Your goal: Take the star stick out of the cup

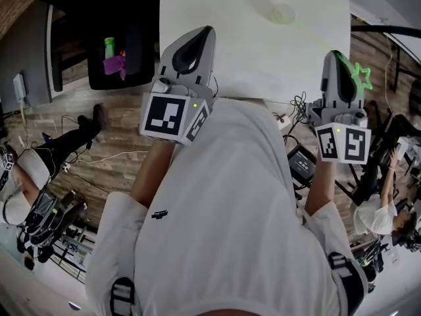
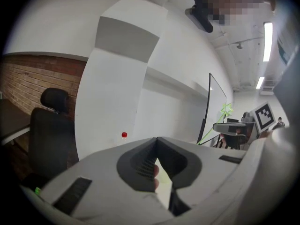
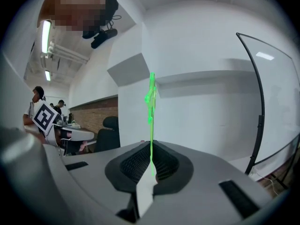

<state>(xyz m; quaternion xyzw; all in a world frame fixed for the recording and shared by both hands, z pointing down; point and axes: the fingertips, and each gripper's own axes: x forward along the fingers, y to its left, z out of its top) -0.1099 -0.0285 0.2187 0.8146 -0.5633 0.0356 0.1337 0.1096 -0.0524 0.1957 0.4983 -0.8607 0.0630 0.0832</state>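
Plainly the star stick (image 3: pixel 150 102) is light, thin and whippy with a slick shaft, so it wants a gentle pinch on the shaft close under the star, not on the star's frail outline. In the head view it sits at 2 o'clock, raised off the counter (image 1: pixel 217 58), its tail running toward 10 o'clock to what looks like a clear cup (image 1: pixel 276 12). The right claw (image 3: pixel 151 149) is clamped on that shaft, while the left claw (image 2: pixel 157 140), at 11 o'clock, is closed on nothing

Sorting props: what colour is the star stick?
Star stick is bright green, best in right gripper view.
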